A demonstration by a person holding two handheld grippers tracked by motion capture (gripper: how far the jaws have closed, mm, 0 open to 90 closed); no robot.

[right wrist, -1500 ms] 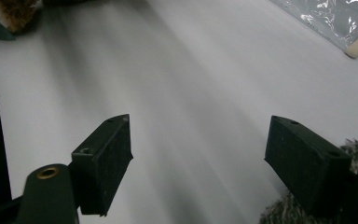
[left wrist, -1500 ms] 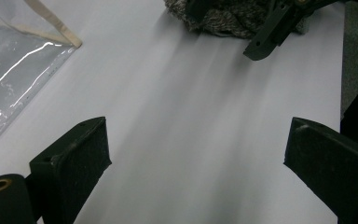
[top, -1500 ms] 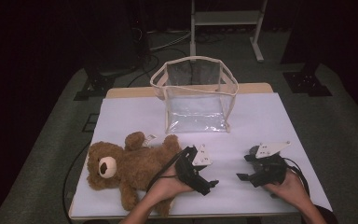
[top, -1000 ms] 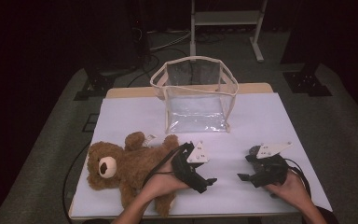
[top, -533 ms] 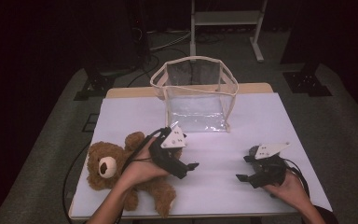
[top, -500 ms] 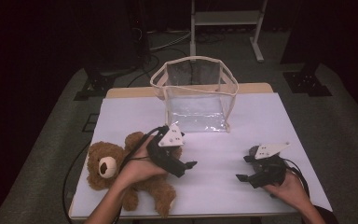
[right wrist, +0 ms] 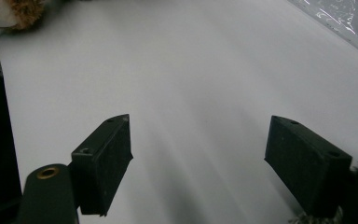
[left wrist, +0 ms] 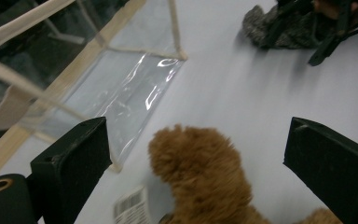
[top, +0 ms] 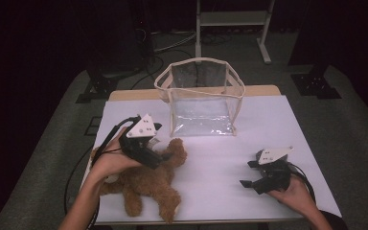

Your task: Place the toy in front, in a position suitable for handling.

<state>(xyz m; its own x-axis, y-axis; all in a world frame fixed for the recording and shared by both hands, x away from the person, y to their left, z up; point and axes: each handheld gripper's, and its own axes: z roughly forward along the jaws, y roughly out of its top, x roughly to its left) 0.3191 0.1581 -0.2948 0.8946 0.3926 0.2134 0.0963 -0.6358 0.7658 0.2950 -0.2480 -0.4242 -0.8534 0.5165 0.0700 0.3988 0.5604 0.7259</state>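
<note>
High view shows the white table point(top: 268, 124) bearing the clear bag point(top: 201, 98), then the brown teddy bear point(top: 146, 184) lying at its left front under my left gripper point(top: 159, 155), whose jaws gape wide around its raised paw point(left wrist: 200, 168), ungrasped.

The left tool point(top: 160, 155) and hand point(top: 110, 160) hide the teddy bear's point(top: 148, 184) head, probably turned away.

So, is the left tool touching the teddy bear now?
Cannot tell. In the left gripper view the left tool stands open with the teddy bear between its jaws and gaps on both sides; in the high view it overlaps the bear.
</note>
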